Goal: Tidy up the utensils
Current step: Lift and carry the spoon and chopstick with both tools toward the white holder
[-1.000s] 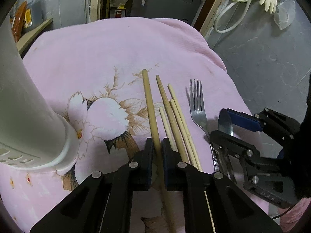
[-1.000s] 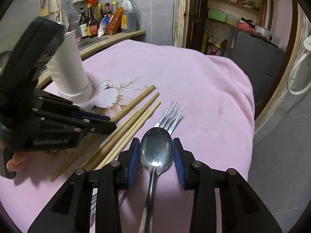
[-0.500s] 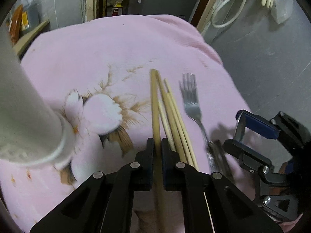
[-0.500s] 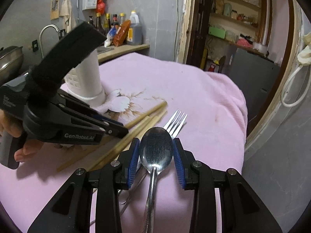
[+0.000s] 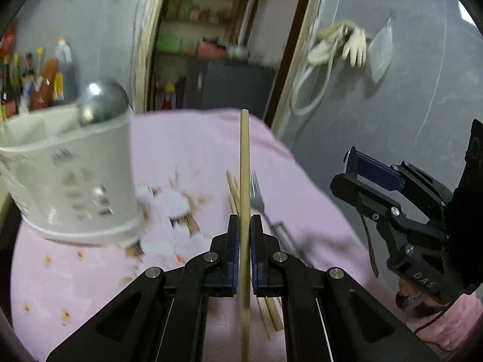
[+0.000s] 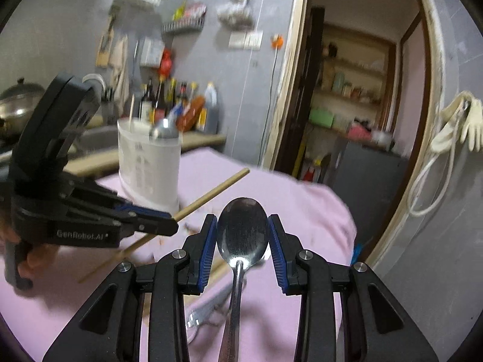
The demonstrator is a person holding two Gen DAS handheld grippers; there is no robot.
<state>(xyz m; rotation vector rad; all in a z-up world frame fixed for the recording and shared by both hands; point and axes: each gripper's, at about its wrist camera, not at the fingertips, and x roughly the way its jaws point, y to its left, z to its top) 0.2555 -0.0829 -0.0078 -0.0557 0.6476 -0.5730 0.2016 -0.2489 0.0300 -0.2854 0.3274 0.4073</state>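
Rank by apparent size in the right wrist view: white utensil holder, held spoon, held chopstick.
1. white utensil holder
2-3. held spoon and held chopstick: unsure; the spoon is nearer the camera, and both are partly hidden.

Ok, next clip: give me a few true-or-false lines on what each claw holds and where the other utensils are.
1. The left claw is shut on a chopstick. True.
2. The right claw grips a fork. False: it grips a spoon by the bowl.
3. The white holder is empty. False: a metal spoon bowl sticks out of it.
4. A fork lies on the pink cloth. True.
5. All chopsticks are off the cloth. False: some chopsticks lie there.
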